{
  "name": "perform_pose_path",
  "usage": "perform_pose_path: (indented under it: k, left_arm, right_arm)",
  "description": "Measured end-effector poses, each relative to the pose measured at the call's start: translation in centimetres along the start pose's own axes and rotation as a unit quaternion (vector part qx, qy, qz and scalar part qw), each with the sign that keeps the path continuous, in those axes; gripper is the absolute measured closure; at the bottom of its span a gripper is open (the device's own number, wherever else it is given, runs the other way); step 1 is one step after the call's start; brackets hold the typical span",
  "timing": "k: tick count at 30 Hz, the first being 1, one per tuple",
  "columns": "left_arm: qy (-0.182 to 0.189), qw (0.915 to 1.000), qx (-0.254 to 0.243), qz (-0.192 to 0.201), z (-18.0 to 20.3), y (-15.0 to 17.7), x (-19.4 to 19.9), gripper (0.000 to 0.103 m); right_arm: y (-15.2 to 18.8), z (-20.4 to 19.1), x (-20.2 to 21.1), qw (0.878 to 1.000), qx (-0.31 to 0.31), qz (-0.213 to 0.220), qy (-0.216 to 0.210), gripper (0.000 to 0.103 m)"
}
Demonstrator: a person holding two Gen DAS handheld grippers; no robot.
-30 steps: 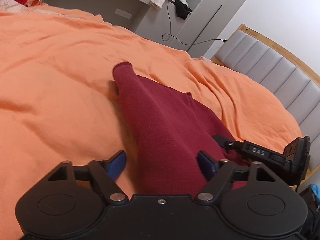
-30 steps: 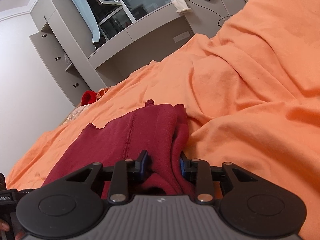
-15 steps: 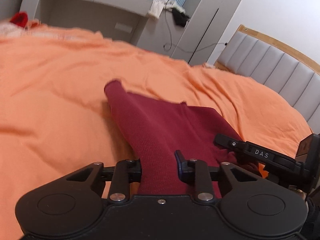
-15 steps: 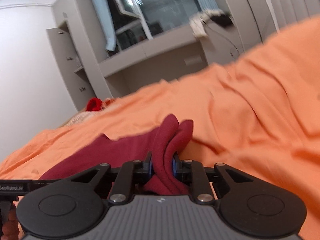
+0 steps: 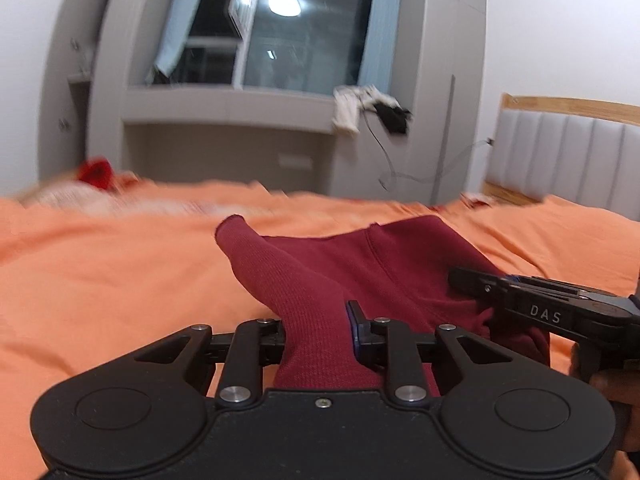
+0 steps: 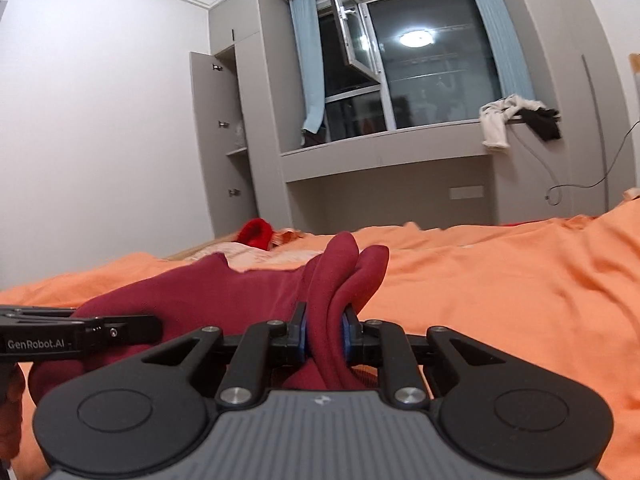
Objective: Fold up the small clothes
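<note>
One dark red garment (image 5: 400,268) lies on the orange bed cover (image 5: 100,280), near the cameras, and two grippers hold it at once.

The left gripper (image 5: 316,332) has its jaws clenched on a ribbed sleeve of the garment; they have just been closing, and the cloth fills the gap between them. The sleeve runs away from the jaws toward the far left and ends in one rounded cuff. To its right the garment's body spreads flat over the cover, with one curved seam showing.

The right gripper (image 6: 324,336) also has its jaws clenched on the garment (image 6: 192,292), and they too have just been closing. Two bunched folds of red cloth stand up out of the jaws, side by side. In the left wrist view this gripper (image 5: 468,280) comes in from the right edge, its tip resting against the garment's right side. In the right wrist view the left gripper (image 6: 152,326) comes in from the left edge, over the cloth.

Far off, one bright red item (image 6: 254,232) lies at the far edge of the bed. One window (image 6: 400,60) has two blue curtains, and on its sill (image 6: 380,136) lie one white cloth (image 6: 496,120) and one black cloth (image 6: 544,122). One padded headboard (image 5: 568,160) stands at the far right.
</note>
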State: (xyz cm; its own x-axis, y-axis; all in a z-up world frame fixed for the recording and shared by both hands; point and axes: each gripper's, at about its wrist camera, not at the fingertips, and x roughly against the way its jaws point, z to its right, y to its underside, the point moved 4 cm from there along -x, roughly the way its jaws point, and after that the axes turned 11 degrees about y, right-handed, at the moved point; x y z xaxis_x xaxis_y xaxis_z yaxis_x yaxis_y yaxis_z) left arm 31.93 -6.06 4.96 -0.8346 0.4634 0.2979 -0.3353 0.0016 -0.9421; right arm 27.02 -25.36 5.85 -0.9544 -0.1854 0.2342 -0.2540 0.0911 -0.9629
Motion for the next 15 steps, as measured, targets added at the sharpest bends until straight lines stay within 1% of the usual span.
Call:
perform_pose_path:
  k: [3, 7, 11, 15]
  left_arm:
    - [-0.019, 0.9997, 0.015, 0.006, -2.4, -0.4, 0.3, 0.077]
    - [-0.039, 0.9983, 0.04, -0.015, -5.1, 0.4, -0.6, 0.077]
    - [-0.049, 0.9964, 0.048, -0.049, -6.5, 2.2, -1.0, 0.076]
    - [-0.052, 0.9956, 0.051, -0.06, -7.0, 2.9, -0.9, 0.074]
  right_arm:
    - [0.2, -2.0, -2.5, 1.0, 0.0, -0.015, -0.006, 0.086]
    - [1.2, -3.4, -5.4, 0.999, 0.002, -0.049, -0.001, 0.086]
    - [2.6, -3.5, -7.0, 0.997, 0.001, -0.073, 0.018, 0.086]
    - [3.5, -2.5, -7.8, 0.995, -0.022, -0.096, 0.025, 0.085]
